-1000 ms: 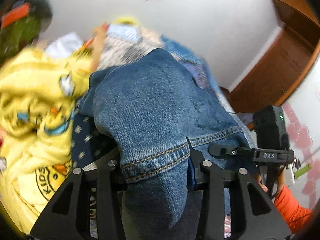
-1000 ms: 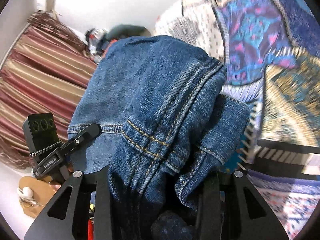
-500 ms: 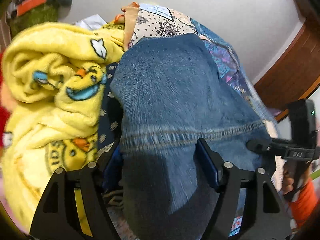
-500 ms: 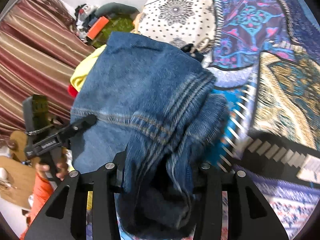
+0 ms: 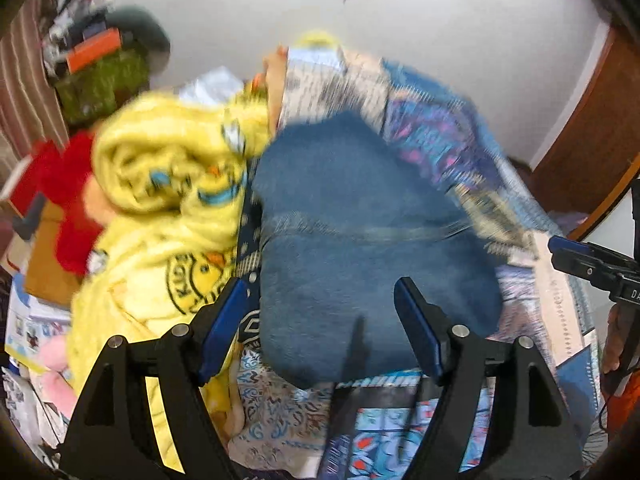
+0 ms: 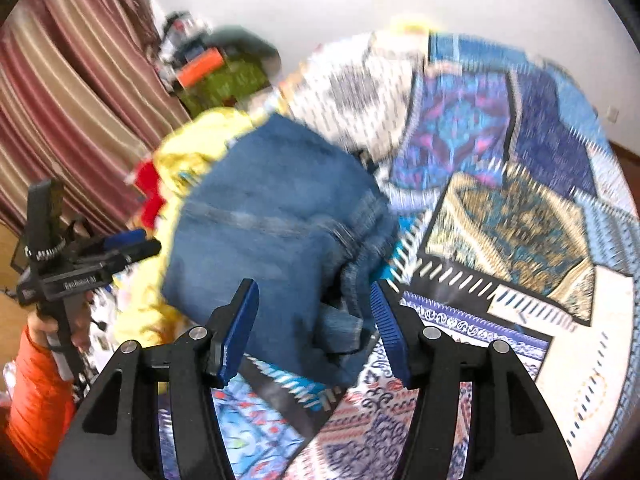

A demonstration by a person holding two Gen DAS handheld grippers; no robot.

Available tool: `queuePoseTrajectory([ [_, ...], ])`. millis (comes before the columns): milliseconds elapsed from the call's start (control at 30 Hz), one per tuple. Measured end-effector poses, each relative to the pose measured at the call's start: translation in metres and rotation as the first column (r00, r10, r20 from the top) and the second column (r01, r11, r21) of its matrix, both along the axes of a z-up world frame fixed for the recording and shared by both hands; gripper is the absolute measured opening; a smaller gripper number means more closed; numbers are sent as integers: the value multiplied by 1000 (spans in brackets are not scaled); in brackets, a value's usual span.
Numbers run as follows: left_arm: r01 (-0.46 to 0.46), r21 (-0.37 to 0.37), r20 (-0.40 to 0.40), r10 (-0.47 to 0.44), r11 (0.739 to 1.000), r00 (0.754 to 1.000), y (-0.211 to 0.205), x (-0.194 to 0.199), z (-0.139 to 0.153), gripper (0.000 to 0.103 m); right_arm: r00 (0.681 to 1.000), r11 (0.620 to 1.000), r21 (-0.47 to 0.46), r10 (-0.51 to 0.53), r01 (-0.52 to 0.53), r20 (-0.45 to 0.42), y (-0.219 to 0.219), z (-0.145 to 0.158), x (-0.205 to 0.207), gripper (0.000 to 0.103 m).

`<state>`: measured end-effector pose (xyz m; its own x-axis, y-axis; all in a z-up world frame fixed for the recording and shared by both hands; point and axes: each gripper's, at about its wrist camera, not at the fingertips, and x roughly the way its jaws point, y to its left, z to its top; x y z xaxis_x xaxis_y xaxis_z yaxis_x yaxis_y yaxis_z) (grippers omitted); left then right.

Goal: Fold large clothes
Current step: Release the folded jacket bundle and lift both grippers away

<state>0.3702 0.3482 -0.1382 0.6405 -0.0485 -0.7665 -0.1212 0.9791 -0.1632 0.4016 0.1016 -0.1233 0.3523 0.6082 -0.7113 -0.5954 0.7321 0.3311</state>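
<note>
Left hand-held gripper (image 5: pixel 320 312) released, fingers spread wide. Folded blue denim jeans (image 5: pixel 360 240) lie on patchwork-patterned bedspread (image 6: pixel 500 208), just beside crumpled yellow duck-print blanket (image 5: pixel 168 184). Right hand-held gripper (image 6: pixel 314 312) also released, jeans between its fingers.

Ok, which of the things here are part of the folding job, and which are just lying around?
Part of the job:
jeans, folded on the patterned bedspread
left tool, open
right tool, open

Just lying around:
yellow duck blanket
red cloth
green box
striped curtain
</note>
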Motion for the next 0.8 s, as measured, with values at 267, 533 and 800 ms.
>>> queuePoseTrajectory([
  [267, -14, 138, 325, -32, 990, 945, -65, -98, 109, 75, 958, 986, 165, -41, -7, 285, -34, 101, -92, 54],
  [533, -90, 159, 545, -12, 983, 838, -118, -198, 156, 75, 868, 958, 281, -98, -50, 487, -64, 148, -193, 54],
  [800, -173, 140, 649, 41, 975, 759, -146, -266, 164, 75, 795, 950, 312, -175, -18, 580, -78, 147, -254, 58],
])
